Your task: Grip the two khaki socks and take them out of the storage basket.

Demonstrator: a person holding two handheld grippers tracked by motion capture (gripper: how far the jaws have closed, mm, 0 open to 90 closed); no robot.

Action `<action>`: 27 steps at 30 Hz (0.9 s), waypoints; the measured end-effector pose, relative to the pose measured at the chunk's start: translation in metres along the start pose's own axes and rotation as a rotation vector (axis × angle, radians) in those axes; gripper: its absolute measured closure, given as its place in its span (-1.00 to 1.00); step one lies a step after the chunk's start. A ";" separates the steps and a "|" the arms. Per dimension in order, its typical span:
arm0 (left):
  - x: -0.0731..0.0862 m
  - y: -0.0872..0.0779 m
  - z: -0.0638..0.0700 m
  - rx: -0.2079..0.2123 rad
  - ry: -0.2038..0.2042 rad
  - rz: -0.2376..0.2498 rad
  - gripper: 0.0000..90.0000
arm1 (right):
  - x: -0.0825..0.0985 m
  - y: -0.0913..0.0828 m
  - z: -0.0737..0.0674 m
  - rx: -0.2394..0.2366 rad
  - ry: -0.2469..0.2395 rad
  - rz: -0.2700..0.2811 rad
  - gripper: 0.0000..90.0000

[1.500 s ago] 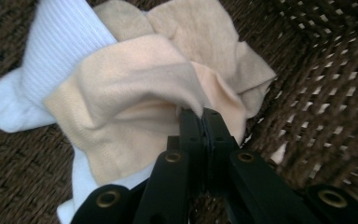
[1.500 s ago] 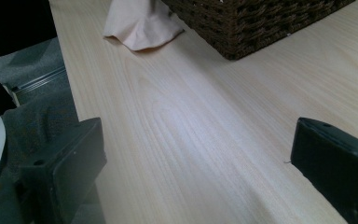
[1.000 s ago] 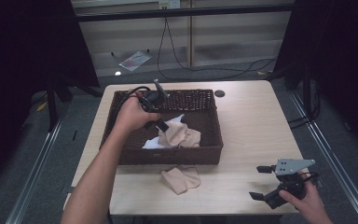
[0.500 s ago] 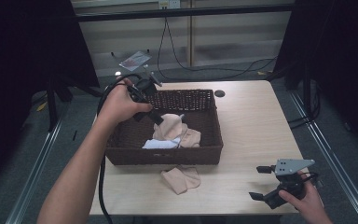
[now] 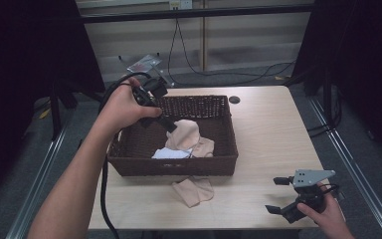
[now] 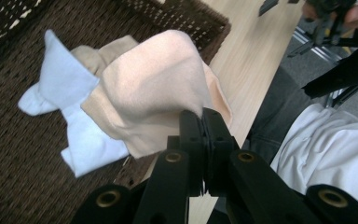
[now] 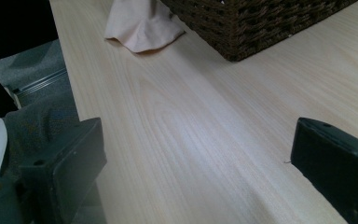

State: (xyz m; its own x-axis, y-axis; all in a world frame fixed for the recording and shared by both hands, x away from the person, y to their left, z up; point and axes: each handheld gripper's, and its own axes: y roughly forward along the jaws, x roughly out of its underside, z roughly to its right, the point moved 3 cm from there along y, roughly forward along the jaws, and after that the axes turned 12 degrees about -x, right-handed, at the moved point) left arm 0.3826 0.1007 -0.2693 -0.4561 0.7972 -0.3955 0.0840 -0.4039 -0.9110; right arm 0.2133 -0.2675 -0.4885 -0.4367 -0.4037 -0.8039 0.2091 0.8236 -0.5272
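The left gripper [image 5: 171, 127] is raised, angled downward, jaws clamped tight; the right gripper [image 5: 277, 195] rests low, jaws wide apart

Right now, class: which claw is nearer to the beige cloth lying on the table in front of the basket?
The right. The right claw rests open on the table beside the beige cloth; the left claw is raised over the basket, gripping another cloth.
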 end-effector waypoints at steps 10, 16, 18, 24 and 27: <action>0.002 0.000 0.008 0.007 0.030 0.012 0.97 | 0.000 0.001 0.000 -0.003 0.000 -0.002 -0.94; 0.004 0.000 0.013 0.010 0.033 0.009 0.97 | 0.000 0.001 0.000 -0.002 0.001 -0.001 -0.94; 0.004 0.001 0.014 0.010 0.047 0.002 0.97 | 0.000 0.001 0.000 -0.003 -0.002 -0.003 -0.94; 0.007 0.004 0.018 0.013 0.049 -0.001 0.97 | 0.000 0.001 0.000 -0.001 0.000 -0.005 -0.94; 0.009 0.006 0.020 0.016 0.056 -0.005 0.97 | 0.000 0.001 0.000 -0.003 -0.001 -0.007 -0.94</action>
State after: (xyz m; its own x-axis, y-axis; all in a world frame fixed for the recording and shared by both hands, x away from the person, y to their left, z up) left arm 0.3608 0.0966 -0.2757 -0.4062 0.8229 -0.3973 0.0671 -0.4067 -0.9111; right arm 0.2130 -0.2670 -0.4889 -0.4371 -0.4095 -0.8007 0.2038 0.8220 -0.5317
